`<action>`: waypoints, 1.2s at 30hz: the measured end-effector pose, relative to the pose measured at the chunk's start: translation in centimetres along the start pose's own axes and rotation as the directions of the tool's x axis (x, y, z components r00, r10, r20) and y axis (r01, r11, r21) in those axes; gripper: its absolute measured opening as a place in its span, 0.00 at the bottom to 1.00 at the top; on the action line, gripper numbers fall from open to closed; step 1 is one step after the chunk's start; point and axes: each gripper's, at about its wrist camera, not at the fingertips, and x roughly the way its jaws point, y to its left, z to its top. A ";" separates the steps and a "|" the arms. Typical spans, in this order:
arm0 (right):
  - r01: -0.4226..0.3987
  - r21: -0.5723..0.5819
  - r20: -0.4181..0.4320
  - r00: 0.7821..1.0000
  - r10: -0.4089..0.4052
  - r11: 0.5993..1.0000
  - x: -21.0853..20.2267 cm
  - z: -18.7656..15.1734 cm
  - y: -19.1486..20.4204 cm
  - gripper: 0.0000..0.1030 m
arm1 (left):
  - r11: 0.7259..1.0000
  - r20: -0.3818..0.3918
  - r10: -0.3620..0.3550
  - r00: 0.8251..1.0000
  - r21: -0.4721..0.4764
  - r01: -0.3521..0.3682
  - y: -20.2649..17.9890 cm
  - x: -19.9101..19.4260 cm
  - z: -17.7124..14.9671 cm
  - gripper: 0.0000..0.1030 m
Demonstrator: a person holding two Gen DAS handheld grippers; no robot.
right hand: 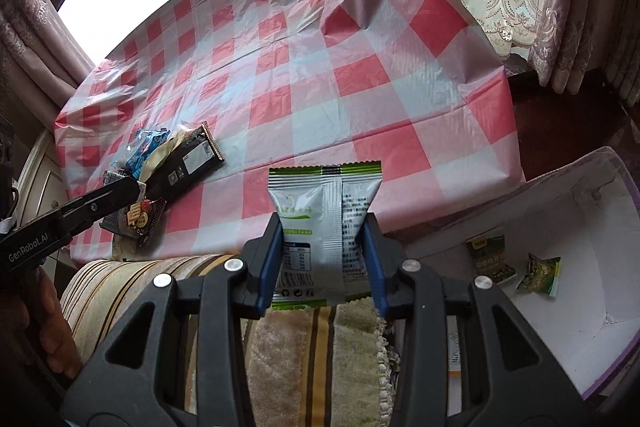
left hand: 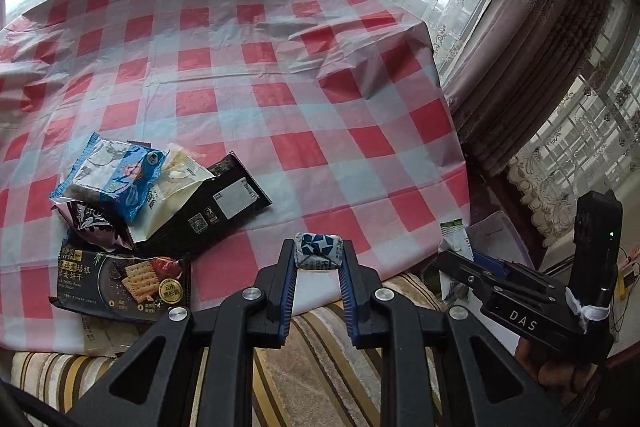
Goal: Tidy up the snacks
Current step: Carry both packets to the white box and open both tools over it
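Left gripper point(left hand: 318, 259) pinching a small blue-and-white wrapped candy point(left hand: 317, 251) over the table's near edge. Right gripper point(right hand: 326, 247) clamped on a green-and-white snack packet point(right hand: 325, 223), held upright beside a white box point(right hand: 560, 227) containing two green packets point(right hand: 514, 265). Remaining snack pile point(left hand: 132, 211) heaped on red-checked tablecloth point(left hand: 280, 75).

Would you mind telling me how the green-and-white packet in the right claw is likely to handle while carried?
The packet is probably light and slightly puffy: it stands upright between the right claw pads without sagging. Its glossy film looks slippery, so it might slide if the grip loosens. Contents may crush under a harder squeeze.
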 end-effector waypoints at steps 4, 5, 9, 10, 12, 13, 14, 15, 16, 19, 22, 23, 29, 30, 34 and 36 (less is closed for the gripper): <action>0.025 0.059 0.002 1.000 -0.025 0.998 -0.6 -0.6 -3.0 0.41 | 0.998 -0.030 -0.041 0.999 0.048 0.042 -2.8 1.1 -0.2 0.21; 0.030 0.072 0.003 1.000 -0.030 0.997 -0.8 -0.8 -3.6 0.41 | 0.997 -0.038 -0.050 0.998 0.060 0.053 -3.5 1.4 -0.2 0.21; 0.051 0.117 0.005 0.999 -0.052 0.992 -1.2 -1.3 -5.9 0.41 | 0.990 -0.071 -0.083 0.994 0.106 0.091 -6.1 2.4 -0.6 0.21; 0.054 0.129 0.004 0.998 -0.055 0.990 -1.3 -1.4 -6.4 0.41 | 0.988 -0.078 -0.092 0.993 0.116 0.101 -6.6 2.6 -0.7 0.21; 0.060 0.149 0.004 0.998 -0.061 0.987 -1.4 -1.5 -7.2 0.41 | 0.983 -0.095 -0.113 0.989 0.135 0.126 -7.8 3.0 -0.9 0.21; 0.064 0.159 0.005 0.998 -0.066 0.985 -1.5 -1.6 -7.7 0.41 | 0.980 -0.104 -0.124 0.987 0.144 0.138 -8.3 3.2 -1.0 0.21; 0.069 0.171 0.005 0.998 -0.070 0.983 -1.6 -1.6 -8.1 0.41 | 0.977 -0.113 -0.135 0.984 0.150 0.152 -8.8 3.4 -1.1 0.21; 0.072 0.181 0.004 0.997 -0.074 0.981 -1.6 -1.6 -8.4 0.41 | 0.974 -0.122 -0.145 0.982 0.159 0.164 -9.4 3.6 -1.2 0.21; 0.075 0.190 0.004 0.997 -0.078 0.979 -1.7 -1.7 -8.8 0.41 | 0.970 -0.131 -0.153 0.979 0.168 0.174 -9.9 3.8 -1.4 0.21; 0.085 0.210 0.006 0.996 -0.089 0.974 -2.0 -1.8 -9.7 0.41 | 0.961 -0.153 -0.181 0.972 0.185 0.208 -11.3 4.2 -1.7 0.21; 0.101 0.226 0.012 0.994 -0.106 0.969 -2.3 -1.7 -10.3 0.42 | 0.950 -0.177 -0.215 0.960 0.190 0.248 -12.3 4.6 -1.9 0.21; 0.105 0.231 0.011 0.994 -0.110 0.967 -2.3 -1.7 -10.5 0.42 | 0.946 -0.186 -0.228 0.956 0.190 0.263 -12.6 4.7 -2.0 0.21; 0.126 0.243 0.011 0.991 -0.133 0.962 -2.6 -1.7 -10.9 0.60 | 0.923 -0.234 -0.290 0.928 0.187 0.335 -13.8 5.2 -2.4 0.23; 0.125 0.243 0.010 0.991 -0.131 0.962 -2.6 -1.7 -10.9 0.60 | 0.924 -0.237 -0.289 0.928 0.186 0.335 -13.8 5.2 -2.5 0.23; 0.123 0.241 0.007 0.992 -0.128 0.963 -2.5 -1.6 -10.8 0.60 | 0.928 -0.236 -0.293 0.926 0.161 0.335 -13.3 5.3 -2.4 0.24; 0.122 0.242 0.004 0.992 -0.127 0.962 -2.4 -1.6 -10.8 0.60 | 0.928 -0.236 -0.294 0.926 0.160 0.335 -13.2 5.3 -2.4 0.25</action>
